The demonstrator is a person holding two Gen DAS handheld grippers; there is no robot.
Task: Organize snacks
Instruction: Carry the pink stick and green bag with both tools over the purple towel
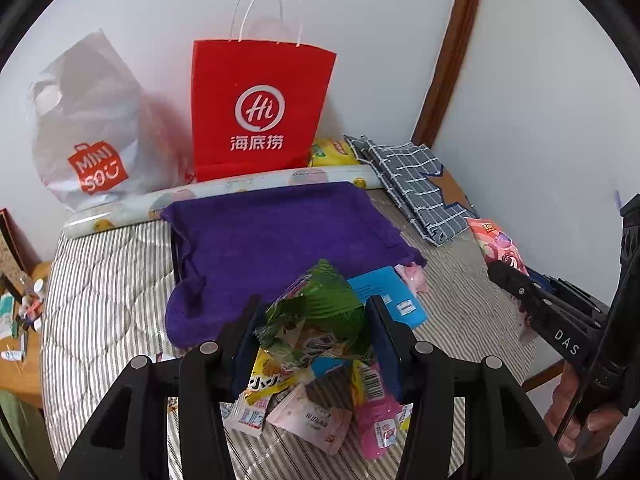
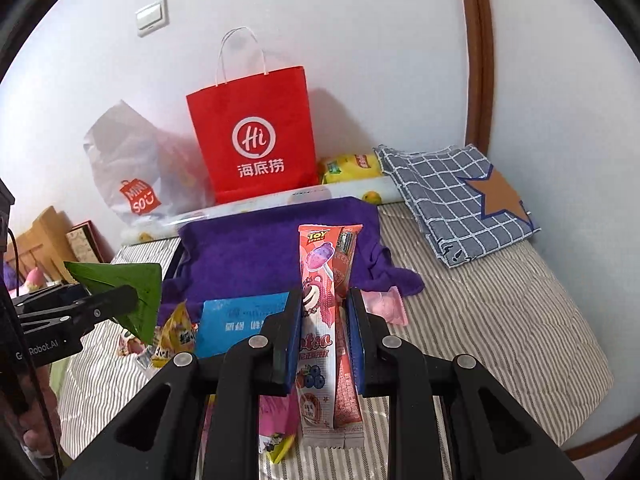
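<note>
Pale white wall [image 2: 360,60] behind, with a light switch [image 2: 152,18] up high and brown wooden trim [image 1: 448,60] running down it. Below, a bed with a grey striped quilted cover [image 1: 104,280]. Soft, even light.

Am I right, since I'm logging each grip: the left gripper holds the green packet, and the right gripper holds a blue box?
Not quite. The left gripper holds the green packet, but the right gripper holds a pink lollipop packet, as the right wrist view shows.

"Hi 海底捞" on the red paper bag [image 1: 260,112], "MINISO" on the white plastic bag [image 1: 92,128], "TOY" atop the pink lollipop packet [image 2: 320,300].
</note>
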